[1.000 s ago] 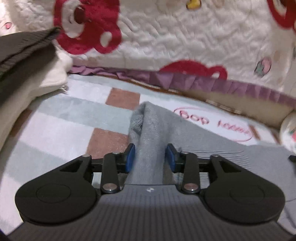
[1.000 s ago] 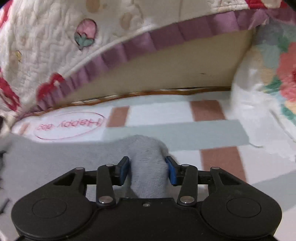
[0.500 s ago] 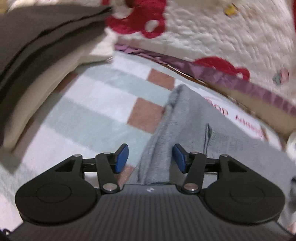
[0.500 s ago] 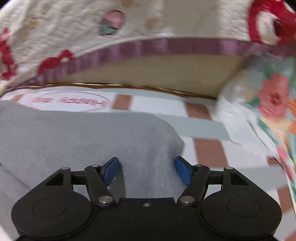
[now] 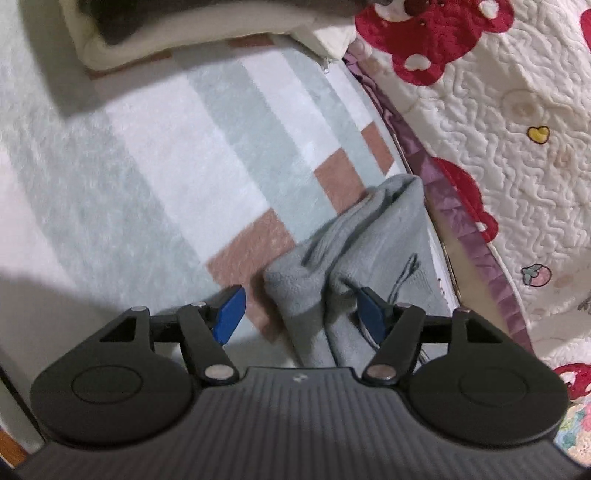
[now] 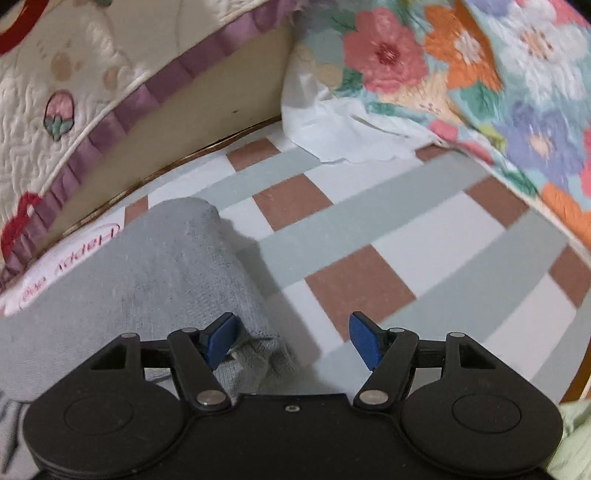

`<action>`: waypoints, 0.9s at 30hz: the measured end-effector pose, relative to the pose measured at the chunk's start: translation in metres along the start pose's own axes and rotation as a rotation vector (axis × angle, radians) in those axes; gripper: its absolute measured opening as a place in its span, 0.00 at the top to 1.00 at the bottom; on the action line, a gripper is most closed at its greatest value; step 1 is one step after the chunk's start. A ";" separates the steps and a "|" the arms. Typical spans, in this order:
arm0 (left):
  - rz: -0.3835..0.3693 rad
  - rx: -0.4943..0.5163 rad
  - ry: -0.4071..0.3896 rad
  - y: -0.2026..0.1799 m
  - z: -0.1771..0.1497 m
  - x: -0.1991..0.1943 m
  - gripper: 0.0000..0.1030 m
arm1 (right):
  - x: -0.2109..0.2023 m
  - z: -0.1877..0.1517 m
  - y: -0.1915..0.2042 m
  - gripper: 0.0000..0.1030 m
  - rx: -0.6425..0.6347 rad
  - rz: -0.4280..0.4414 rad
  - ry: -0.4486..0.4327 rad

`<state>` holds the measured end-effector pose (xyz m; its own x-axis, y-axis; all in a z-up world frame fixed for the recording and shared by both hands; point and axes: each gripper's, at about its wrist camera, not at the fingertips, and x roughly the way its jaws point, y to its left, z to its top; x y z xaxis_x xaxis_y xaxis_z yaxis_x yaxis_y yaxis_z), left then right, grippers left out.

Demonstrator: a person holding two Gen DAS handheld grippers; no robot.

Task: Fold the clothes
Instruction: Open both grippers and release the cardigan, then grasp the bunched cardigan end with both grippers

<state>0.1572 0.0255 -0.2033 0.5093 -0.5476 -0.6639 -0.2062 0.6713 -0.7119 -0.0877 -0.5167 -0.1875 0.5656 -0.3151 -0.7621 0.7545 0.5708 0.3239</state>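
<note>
While both grippers hang over the checked rug (image 5: 192,155), each has its blue jaws spread wide and holds nothing. The left gripper (image 5: 297,314) points at a bunched, folded edge of the grey garment (image 5: 373,236), which lies on the rug close beside the bed's purple frill (image 5: 465,221); a raised ridge of the cloth sits between the fingertips without being pinched. A thin dark drawstring (image 5: 402,275) lies on the grey cloth near the right-hand pad. At the top of that view sits a stack of folded clothes (image 5: 177,33), cream with something dark on it.

From the right gripper (image 6: 291,338) the grey garment (image 6: 155,266) shows as a rounded fold lying to the left, its edge just beside the left pad. Pink writing in an oval on the rug reads "Happy" upside down — the second word is partly covered and unclear (image 6: 66,269). A flowered quilt (image 6: 480,66) lies at the upper right, and the white bedspread (image 6: 44,74) with a strawberry print hangs at the left.
</note>
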 end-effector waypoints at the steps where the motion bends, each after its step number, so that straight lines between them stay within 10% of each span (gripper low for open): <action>1: -0.008 0.000 0.004 -0.002 -0.001 0.001 0.35 | 0.001 -0.002 -0.004 0.30 0.046 0.035 0.011; 18: -0.172 -0.150 -0.084 0.002 -0.014 0.020 0.30 | 0.042 -0.068 -0.042 0.21 0.715 0.473 0.081; 22: -0.196 -0.150 -0.098 -0.003 -0.015 0.028 0.26 | 0.048 -0.058 -0.028 0.20 0.693 0.475 0.044; 25: -0.113 0.075 -0.057 -0.037 -0.009 0.041 0.27 | 0.057 -0.036 -0.006 0.22 0.528 0.455 0.025; 27: -0.022 0.239 -0.038 -0.064 -0.007 0.048 0.32 | 0.064 -0.018 0.005 0.50 0.385 0.433 0.015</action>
<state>0.1890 -0.0472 -0.1916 0.5439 -0.5474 -0.6360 0.0067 0.7608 -0.6490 -0.0534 -0.5203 -0.2451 0.8473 -0.1018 -0.5213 0.5233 0.3276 0.7866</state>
